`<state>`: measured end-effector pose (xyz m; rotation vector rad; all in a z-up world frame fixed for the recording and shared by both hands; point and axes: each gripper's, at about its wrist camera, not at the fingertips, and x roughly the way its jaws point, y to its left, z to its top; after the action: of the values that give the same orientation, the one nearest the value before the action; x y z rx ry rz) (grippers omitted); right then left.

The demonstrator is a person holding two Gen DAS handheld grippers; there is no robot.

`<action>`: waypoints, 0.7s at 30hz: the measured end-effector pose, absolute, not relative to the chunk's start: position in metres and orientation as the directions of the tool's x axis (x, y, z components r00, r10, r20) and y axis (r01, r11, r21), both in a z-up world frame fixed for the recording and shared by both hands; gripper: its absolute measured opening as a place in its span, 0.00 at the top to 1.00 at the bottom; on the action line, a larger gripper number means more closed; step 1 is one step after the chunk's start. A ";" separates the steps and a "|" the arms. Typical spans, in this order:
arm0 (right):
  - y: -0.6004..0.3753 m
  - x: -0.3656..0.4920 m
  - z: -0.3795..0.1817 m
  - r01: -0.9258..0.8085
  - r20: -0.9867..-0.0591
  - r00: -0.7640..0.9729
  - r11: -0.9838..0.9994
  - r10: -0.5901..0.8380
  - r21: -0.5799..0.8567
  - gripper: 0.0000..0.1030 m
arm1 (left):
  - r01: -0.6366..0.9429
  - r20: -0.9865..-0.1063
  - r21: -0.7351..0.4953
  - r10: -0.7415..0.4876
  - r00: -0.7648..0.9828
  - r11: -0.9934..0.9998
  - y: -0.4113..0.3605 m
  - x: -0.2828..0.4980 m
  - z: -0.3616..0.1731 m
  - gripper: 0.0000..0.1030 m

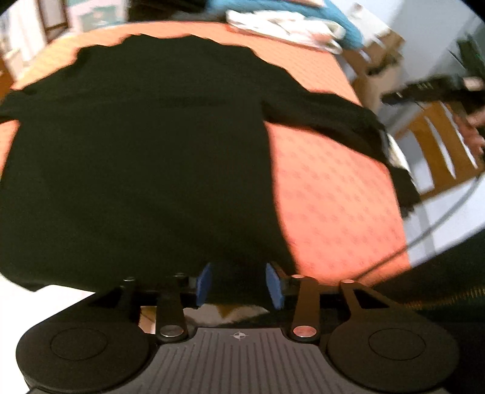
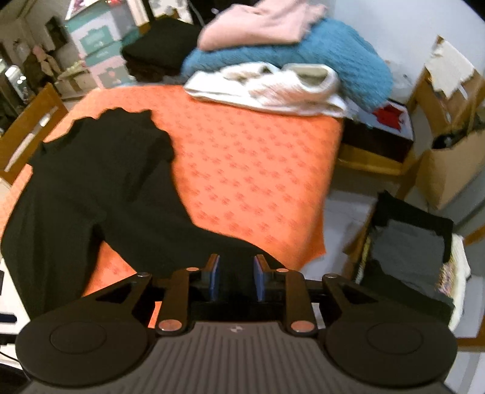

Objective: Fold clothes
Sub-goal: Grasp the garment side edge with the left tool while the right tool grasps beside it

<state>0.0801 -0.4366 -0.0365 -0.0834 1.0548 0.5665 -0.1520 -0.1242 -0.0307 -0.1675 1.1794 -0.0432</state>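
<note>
Far left in the right wrist view stand stacked pastel cardboard boxes [image 2: 100, 48]; their printing is too blurred to read. Next comes the black long-sleeved top [image 1: 130, 157], spread flat over the left part of the orange patterned tablecloth [image 1: 333, 188] on the table, its hem at the near edge and its sleeve [image 2: 169, 230] running out to the right. The left claw [image 1: 239, 283] sits at that hem, its blue pads [image 1: 203, 283] set fairly wide apart with black cloth lying between them; whether they grip it I cannot tell. The right claw [image 2: 235, 277] has its pads narrower, with the end of the sleeve between them. At the table's far end lie a white garment [image 2: 266, 88], a blue knit [image 2: 339, 54] and a pink one [image 2: 260, 24]. Furthest right, a torn brown carton [image 2: 451, 169].
</note>
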 end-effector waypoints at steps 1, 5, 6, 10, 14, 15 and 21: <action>-0.428 0.080 -0.034 -0.491 -0.835 0.368 0.848 0.410 0.200 0.73 | -0.072 -0.915 -0.143 -0.103 0.391 0.987 -0.116 -0.150 -0.027 0.54; -0.394 0.076 -0.025 -0.530 -0.813 0.381 0.824 0.441 0.199 0.73 | -0.103 -0.908 -0.098 -0.047 0.416 0.990 -0.087 -0.141 -0.016 0.51; -0.384 0.074 -0.024 -0.535 -0.808 0.385 0.822 0.445 0.198 0.72 | -0.098 -0.904 -0.092 -0.041 0.425 0.991 -0.081 -0.138 -0.014 0.48; -0.347 0.065 -0.018 -0.548 -0.794 0.414 0.818 0.446 0.174 0.72 | -0.058 -0.888 -0.071 -0.037 0.458 0.996 -0.055 -0.127 -0.011 0.44; -0.306 0.047 -0.015 -0.558 -0.787 0.442 0.819 0.431 0.136 0.72 | -0.012 -0.877 -0.070 -0.055 0.477 0.997 -0.022 -0.115 -0.013 0.44; -0.295 0.042 -0.015 -0.554 -0.787 0.444 0.821 0.428 0.134 0.72 | 0.004 -0.873 -0.069 -0.062 0.483 0.998 -0.013 -0.112 -0.014 0.44; -0.221 0.016 -0.018 -0.497 -0.807 0.452 0.858 0.381 0.127 0.72 | 0.063 -0.858 -0.032 -0.060 0.509 0.998 0.057 -0.095 -0.011 0.43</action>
<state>0.0156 -0.2214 -0.0175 -0.1342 0.9595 0.5441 -0.0952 0.0572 -0.0109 0.0035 1.0336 -0.0737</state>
